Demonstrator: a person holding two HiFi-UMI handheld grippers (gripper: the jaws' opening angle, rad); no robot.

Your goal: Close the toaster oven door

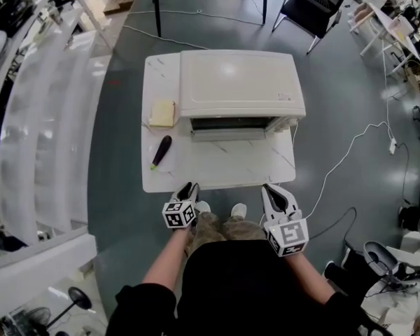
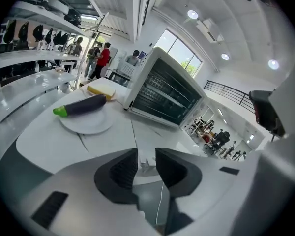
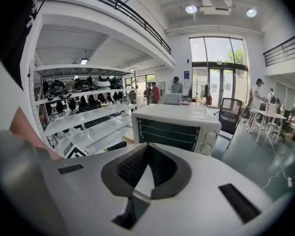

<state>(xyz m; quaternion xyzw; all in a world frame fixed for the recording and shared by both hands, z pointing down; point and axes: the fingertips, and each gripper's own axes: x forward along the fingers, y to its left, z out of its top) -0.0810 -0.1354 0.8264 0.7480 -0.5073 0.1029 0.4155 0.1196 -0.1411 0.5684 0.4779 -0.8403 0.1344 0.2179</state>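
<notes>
A cream toaster oven (image 1: 241,82) stands at the back of a small white table (image 1: 217,170). Its glass door (image 1: 231,126) faces me; in the right gripper view the door (image 3: 169,131) stands upright against the front, racks showing behind it. The left gripper view shows the oven (image 2: 162,95) at an angle. My left gripper (image 1: 190,187) hovers at the table's near edge, its jaws a narrow gap apart and empty (image 2: 146,156). The right gripper (image 1: 273,190) hangs at the near right edge, jaws closed tip to tip on nothing (image 3: 147,149).
A dark eggplant (image 1: 161,151) lies on a white plate (image 2: 86,123) left of the oven, with a yellow block (image 1: 162,112) behind it. White shelving (image 1: 49,117) runs along the left. A cable (image 1: 350,152) trails on the floor at right, and a black chair (image 1: 311,9) stands beyond.
</notes>
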